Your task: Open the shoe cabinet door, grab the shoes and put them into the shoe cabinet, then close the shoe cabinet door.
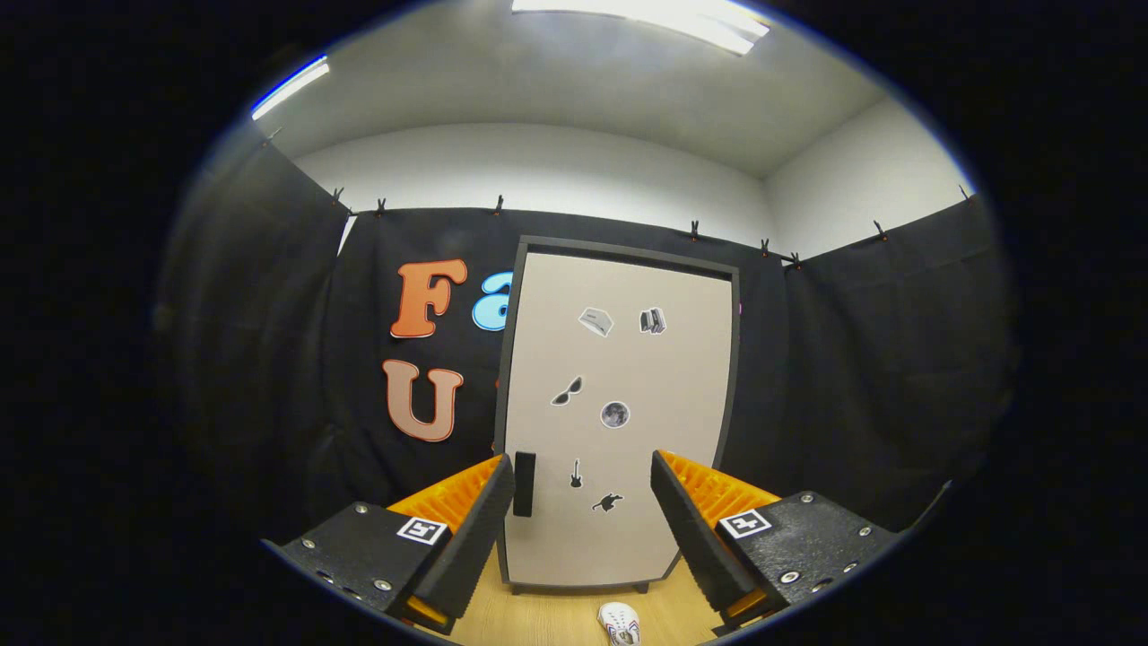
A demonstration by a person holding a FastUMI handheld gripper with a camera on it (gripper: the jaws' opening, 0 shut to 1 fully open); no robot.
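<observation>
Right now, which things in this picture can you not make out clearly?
- Cabinet inside: hidden in the gripper view behind the closed door.
- Shoe: between the open gripper fingers, on the floor, its near end cut off by the view's edge.
- Door stickers: too small to read.
- Handle: partly behind a finger.

No readable txt; cabinet door (619,422) has pic stickers (596,321) only, no words.

Shoe cabinet door (628,377) beige, dark-framed, dotted with small black and grey stickers; handle (524,484) black. Shoe (620,622) white, faintly patterned. Floor (556,619) light wood grain.
</observation>
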